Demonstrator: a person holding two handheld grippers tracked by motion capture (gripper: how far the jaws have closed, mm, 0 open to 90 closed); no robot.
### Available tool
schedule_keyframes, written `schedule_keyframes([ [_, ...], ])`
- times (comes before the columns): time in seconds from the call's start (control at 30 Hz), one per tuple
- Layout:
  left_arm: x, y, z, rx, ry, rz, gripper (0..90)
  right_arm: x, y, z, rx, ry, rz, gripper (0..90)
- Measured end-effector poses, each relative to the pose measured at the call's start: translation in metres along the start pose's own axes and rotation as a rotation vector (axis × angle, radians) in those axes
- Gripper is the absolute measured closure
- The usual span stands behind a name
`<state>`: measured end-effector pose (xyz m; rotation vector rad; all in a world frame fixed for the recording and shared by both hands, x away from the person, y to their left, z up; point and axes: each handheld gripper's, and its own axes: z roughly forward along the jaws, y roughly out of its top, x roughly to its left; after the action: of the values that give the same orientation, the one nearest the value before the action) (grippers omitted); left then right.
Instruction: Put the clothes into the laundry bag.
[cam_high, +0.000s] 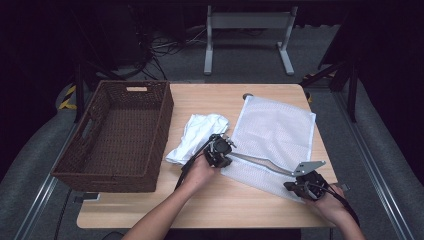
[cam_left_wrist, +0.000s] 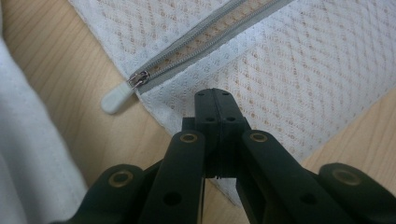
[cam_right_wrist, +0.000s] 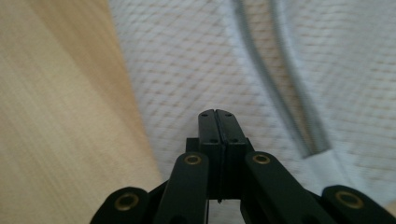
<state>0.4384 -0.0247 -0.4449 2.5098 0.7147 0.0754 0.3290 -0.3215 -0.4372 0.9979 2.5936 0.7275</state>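
A white mesh zip bag (cam_high: 275, 130) lies flat on the right half of the wooden table (cam_high: 200, 205). Its grey zipper (cam_high: 260, 162) runs along the near edge. My left gripper (cam_high: 226, 147) is shut, its tips (cam_left_wrist: 215, 95) over the bag's mesh (cam_left_wrist: 289, 60) just below the white zipper pull (cam_left_wrist: 114, 100). At the bag's near right corner my right gripper (cam_high: 292, 186) is also shut. Its tips (cam_right_wrist: 218, 114) rest over the mesh (cam_right_wrist: 177, 60), left of the zipper's end (cam_right_wrist: 313, 144). I see no fabric between either pair of jaws.
A crumpled white cloth (cam_high: 197, 132) lies between the bag and a dark wicker basket (cam_high: 102, 176) on the table's left side. The cloth (cam_left_wrist: 23, 154) also borders the left gripper view. A desk frame (cam_high: 247, 22) stands behind the table.
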Motion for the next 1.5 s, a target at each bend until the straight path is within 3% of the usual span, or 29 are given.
schedule_keyframes([
  [0.1,0.000,0.000,0.000,0.001,0.002,0.000,90.0,-0.019,-0.002,-0.007,-0.029,-0.079,0.056,89.9],
  [0.2,0.000,0.000,0.000,0.001,0.002,-0.002,90.0,-0.038,-0.010,-0.009,-0.042,-0.125,0.115,89.9],
  [0.33,0.000,0.000,0.000,0.003,0.000,-0.005,90.0,-0.046,-0.019,-0.005,-0.015,-0.118,0.140,89.9],
  [0.63,0.007,-0.003,-0.003,0.002,0.014,-0.017,90.0,-0.028,-0.017,-0.006,0.022,-0.047,0.080,89.9],
  [0.73,0.011,-0.004,-0.003,-0.004,0.017,-0.028,90.0,-0.016,-0.015,-0.006,0.036,0.011,0.043,89.9],
  [0.97,0.015,-0.005,-0.004,-0.005,0.020,-0.041,90.0,0.001,-0.007,-0.001,0.035,0.083,-0.023,89.9],
  [1.13,0.017,-0.005,-0.012,-0.029,0.010,-0.046,90.0,0.006,-0.003,-0.001,0.040,0.097,-0.057,89.6],
  [1.33,0.015,-0.008,-0.033,-0.079,-0.032,-0.049,90.0,0.002,0.001,-0.009,-0.024,0.070,-0.022,82.0],
  [1.5,0.008,-0.017,-0.048,-0.088,-0.077,-0.042,85.0,-0.002,0.012,-0.010,-0.089,0.070,0.013,64.3],
])
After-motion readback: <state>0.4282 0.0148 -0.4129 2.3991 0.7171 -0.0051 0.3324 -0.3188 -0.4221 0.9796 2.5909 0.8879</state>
